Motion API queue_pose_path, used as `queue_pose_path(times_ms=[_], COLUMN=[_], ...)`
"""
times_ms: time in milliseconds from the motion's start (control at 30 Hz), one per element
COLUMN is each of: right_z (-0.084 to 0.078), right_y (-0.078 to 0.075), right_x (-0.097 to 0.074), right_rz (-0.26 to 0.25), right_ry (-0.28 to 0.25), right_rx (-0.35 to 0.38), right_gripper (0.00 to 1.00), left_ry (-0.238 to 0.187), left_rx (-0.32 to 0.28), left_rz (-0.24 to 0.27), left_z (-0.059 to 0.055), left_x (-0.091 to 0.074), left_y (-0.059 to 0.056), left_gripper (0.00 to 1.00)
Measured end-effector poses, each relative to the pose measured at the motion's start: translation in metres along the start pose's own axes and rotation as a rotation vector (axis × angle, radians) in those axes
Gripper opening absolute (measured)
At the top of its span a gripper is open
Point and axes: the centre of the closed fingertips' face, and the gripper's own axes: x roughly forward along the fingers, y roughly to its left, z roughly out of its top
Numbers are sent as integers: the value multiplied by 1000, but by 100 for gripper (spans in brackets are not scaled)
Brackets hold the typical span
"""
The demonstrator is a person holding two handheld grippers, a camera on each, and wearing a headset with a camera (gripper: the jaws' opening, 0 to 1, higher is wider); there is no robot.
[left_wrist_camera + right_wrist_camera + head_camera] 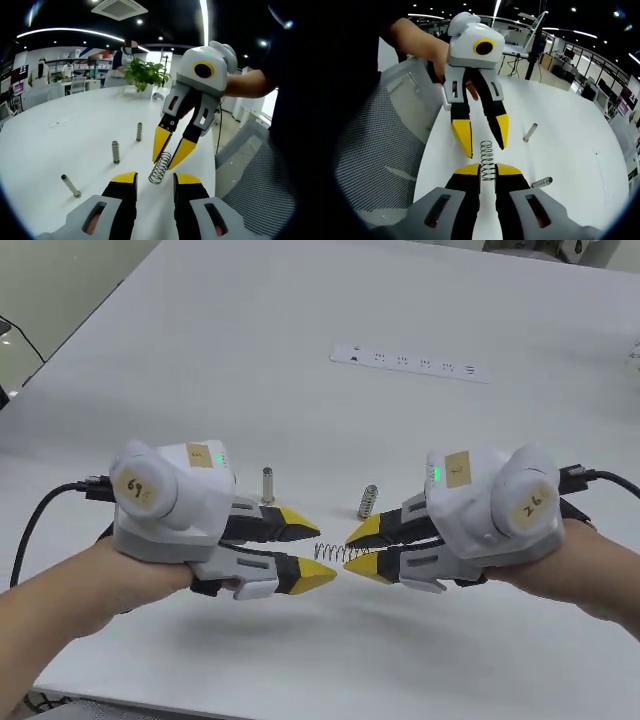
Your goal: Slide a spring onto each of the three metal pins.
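My right gripper (487, 170) is shut on a loose steel spring (486, 150), which sticks out level past its yellow tips. In the head view this spring (332, 553) lies between the two grippers, above the table. My left gripper (155, 177) is open and faces the right gripper (164, 162) tip to tip, its jaws on either side of the spring's free end (159, 170). A bare metal pin (267, 484) stands upright behind the left gripper (326, 553). Another pin (368, 502) carries a spring. The left gripper view shows two sprung pins (115, 152) (139, 131) and the bare pin (70, 186).
A white power strip (410, 363) lies further back on the white table (200, 360). A grey mesh chair (385, 145) stands at the table's near edge. People and a potted plant (145, 74) are far off in the room.
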Motion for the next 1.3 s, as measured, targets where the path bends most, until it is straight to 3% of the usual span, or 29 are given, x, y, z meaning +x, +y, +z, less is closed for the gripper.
queue_pose_path(times_ms=[400,1300], right_z=[4,8], right_y=[2,5], right_x=[-2,-6], right_rz=[7,26], right_ry=[-24,-40], right_rx=[9,-11], right_gripper=[8,8], left_ry=[-37,-58], left_rx=[-38,0], left_rz=[-18,-32], left_z=[3,5], left_x=[2,-2], left_y=[-4,-10], left_gripper=[10,3])
